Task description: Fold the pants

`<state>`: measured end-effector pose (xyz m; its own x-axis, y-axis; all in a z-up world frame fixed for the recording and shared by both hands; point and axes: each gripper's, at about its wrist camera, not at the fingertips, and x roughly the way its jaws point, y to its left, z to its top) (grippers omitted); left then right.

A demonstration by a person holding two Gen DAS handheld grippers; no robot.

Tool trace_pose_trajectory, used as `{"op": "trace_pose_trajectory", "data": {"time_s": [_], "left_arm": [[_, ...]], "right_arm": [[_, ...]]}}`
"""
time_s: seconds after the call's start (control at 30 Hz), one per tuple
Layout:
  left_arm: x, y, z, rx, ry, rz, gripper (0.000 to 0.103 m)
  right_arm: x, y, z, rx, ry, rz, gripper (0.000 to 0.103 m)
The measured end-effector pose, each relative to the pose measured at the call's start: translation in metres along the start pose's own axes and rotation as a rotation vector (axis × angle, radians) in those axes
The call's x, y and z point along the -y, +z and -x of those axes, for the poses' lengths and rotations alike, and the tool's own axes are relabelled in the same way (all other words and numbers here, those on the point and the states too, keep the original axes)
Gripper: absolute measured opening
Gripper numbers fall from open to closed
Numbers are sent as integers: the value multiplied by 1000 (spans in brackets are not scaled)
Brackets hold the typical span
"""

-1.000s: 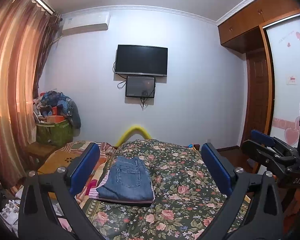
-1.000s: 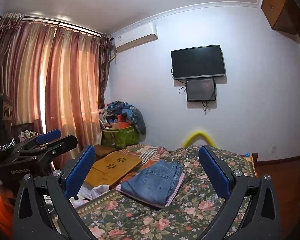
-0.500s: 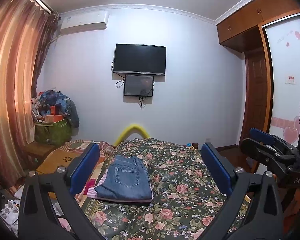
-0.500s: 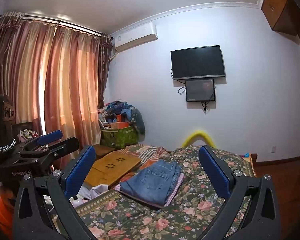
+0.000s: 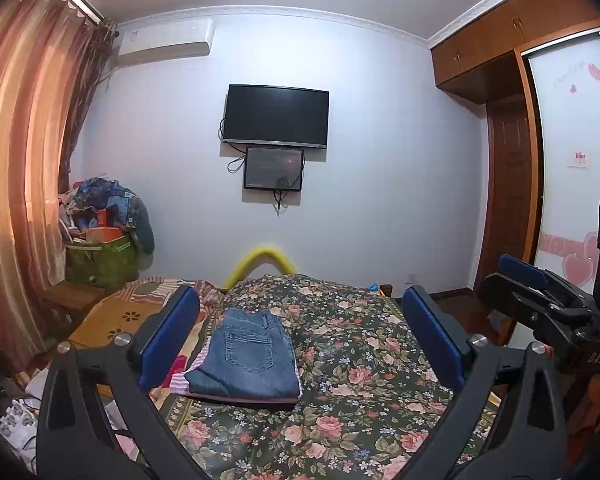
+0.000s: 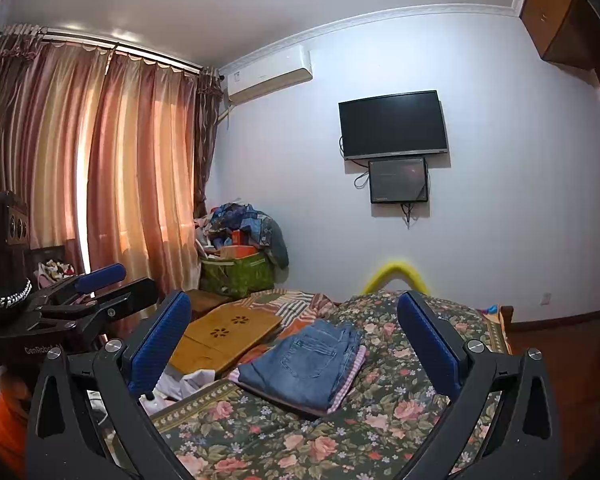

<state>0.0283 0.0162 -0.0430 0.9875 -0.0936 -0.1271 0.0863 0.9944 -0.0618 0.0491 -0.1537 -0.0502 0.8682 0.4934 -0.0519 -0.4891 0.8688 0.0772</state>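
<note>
Since the jeans (image 5: 246, 356) already lie as a compact folded stack on the floral bedspread (image 5: 364, 364), atop a striped cloth (image 6: 350, 376), the fold looks finished, which would explain why both tools hang clear above the bed. Left gripper (image 5: 300, 344) and right gripper (image 6: 296, 344) have their jaws spread wide, holding nothing. In each view the jeans sit lower centre, framed between the blue pads without touching, nearer the left one.

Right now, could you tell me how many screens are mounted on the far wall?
2. A large dark television hangs on the wall facing the bed, and a smaller screen sits directly beneath it, cables dangling below. Nothing suggests others, though the views do not show every wall.
</note>
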Motion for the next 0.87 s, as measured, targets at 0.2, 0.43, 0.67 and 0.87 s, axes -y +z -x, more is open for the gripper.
{"op": "trace_pose_trajectory", "data": {"time_s": [0.2, 0.43, 0.67, 0.87], "left_arm": [[-2, 1, -1, -10, -11, 9, 103], [-3, 0, 0, -6, -17, 6, 103], [-2, 1, 0, -11, -23, 5, 103], [-3, 1, -1, -17, -25, 19, 103]], "right_arm": [[0, 0, 0, 0, -1, -1, 103], [0, 1, 1, -1, -3, 0, 103], [-1, 2, 0, -4, -1, -4, 103], [-2, 2, 1, -5, -2, -5, 103]]}}
